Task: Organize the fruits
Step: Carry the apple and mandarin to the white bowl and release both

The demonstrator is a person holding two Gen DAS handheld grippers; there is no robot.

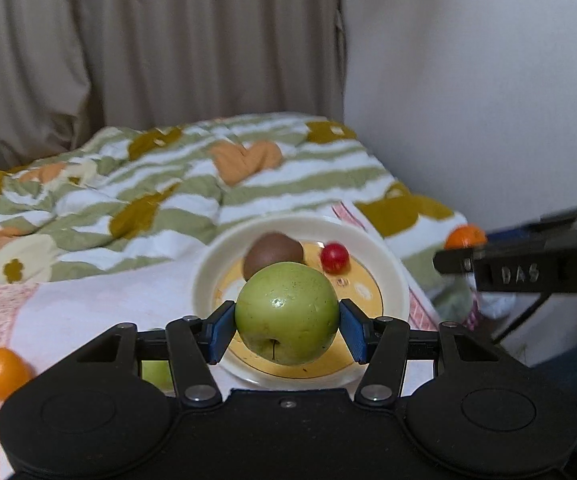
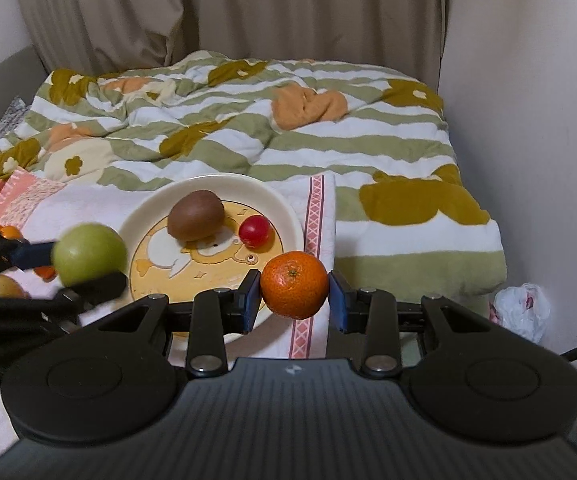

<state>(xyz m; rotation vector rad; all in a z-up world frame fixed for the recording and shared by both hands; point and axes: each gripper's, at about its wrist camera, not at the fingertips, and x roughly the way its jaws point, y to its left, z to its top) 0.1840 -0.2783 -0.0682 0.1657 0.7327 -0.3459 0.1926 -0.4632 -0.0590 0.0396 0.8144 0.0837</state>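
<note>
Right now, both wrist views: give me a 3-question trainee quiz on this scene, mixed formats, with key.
1. True or false: the left gripper is shut on the green apple.
2. Which fruit is between the pads of the right gripper? A) kiwi B) mandarin C) cherry tomato
3. Fill in: two fruits already lie on the ____.

Key:
1. True; the blue pads press on both sides of the apple.
2. B, the mandarin.
3. plate; the kiwi and the cherry tomato rest on it.
</note>
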